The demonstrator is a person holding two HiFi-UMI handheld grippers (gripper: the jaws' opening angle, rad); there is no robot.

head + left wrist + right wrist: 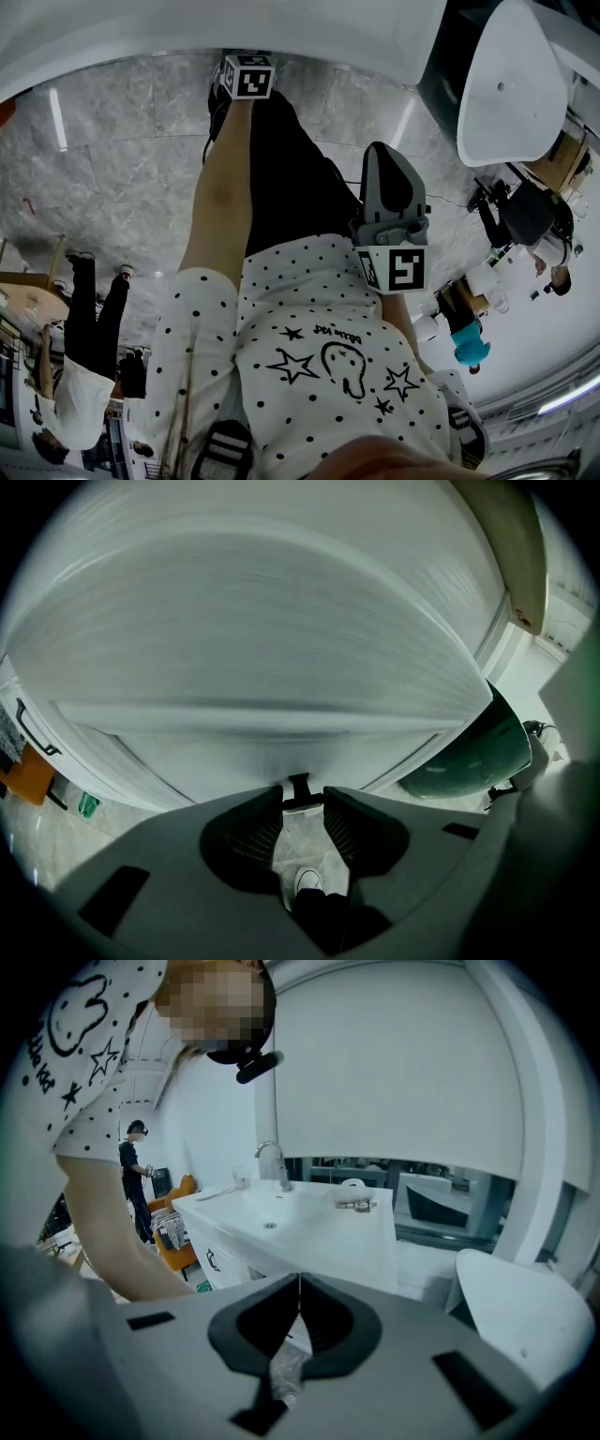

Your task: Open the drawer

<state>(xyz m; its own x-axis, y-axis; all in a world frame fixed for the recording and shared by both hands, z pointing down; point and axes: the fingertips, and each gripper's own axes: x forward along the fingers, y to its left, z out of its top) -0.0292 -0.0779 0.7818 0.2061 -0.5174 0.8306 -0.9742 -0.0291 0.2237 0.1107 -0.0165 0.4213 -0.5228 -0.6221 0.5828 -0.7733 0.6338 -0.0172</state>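
My left tongs (pixel 302 797) are clenched on the small black handle (pixel 299 780) of the white drawer (pixel 253 649), whose front fills the far side of that view. My right tongs (pixel 298 1288) are pressed together on nothing, held near my body. Only the very tips have the handle (a thin hold), so I reckon a skewed or jerky pull could slip them off.

Grey left tongs (pixel 303 808), right tongs (pixel 298 1309); dotted white shirt (pixel 309 356), black trousers (pixel 291 178).
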